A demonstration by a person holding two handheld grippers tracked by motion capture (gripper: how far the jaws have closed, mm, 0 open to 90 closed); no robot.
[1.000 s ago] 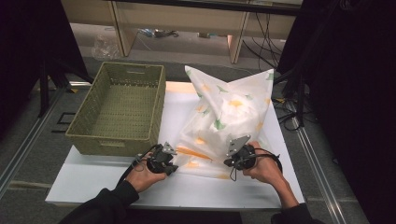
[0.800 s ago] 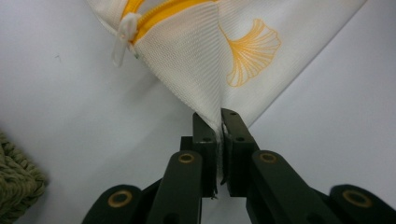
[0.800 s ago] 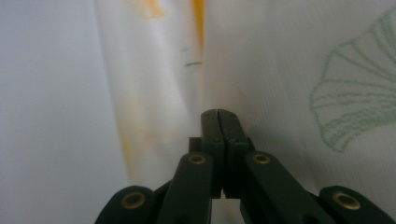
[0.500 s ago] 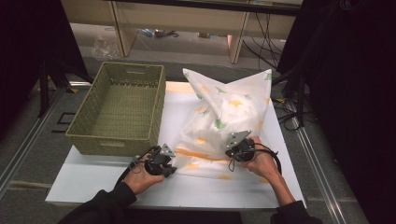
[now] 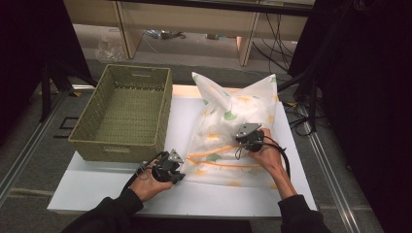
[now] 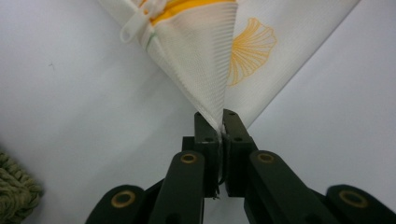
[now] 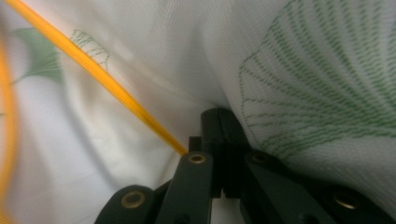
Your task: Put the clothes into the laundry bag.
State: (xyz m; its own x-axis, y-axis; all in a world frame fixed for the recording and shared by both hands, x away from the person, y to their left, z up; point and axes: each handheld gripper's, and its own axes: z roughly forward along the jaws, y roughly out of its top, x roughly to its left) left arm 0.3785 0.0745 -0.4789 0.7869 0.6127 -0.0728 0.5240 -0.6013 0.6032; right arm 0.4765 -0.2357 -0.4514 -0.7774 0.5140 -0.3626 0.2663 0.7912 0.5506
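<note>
A white mesh bag (image 5: 238, 111) printed with green and orange leaves lies on the white table (image 5: 97, 187), puffed up at its far end. My left gripper (image 5: 167, 167) is at the bag's near left corner. In the left gripper view the jaws (image 6: 220, 130) are shut on that corner of the mesh (image 6: 201, 56). My right gripper (image 5: 248, 138) rests on top of the bag near its middle. In the right gripper view its jaws (image 7: 219, 116) are shut where the orange zip line (image 7: 116, 93) ends, with mesh (image 7: 303, 70) bulging around them.
An empty green woven basket (image 5: 121, 111) stands on the left of the table, close beside the bag; its rim (image 6: 14, 196) sits just left of my left gripper. Cables and dark stands (image 5: 301, 97) lie past the table's right edge. Shelving (image 5: 194, 29) runs behind.
My right gripper has slid away from the person along the bag, from its near edge toward its middle. The left gripper has kept its hold in place.
</note>
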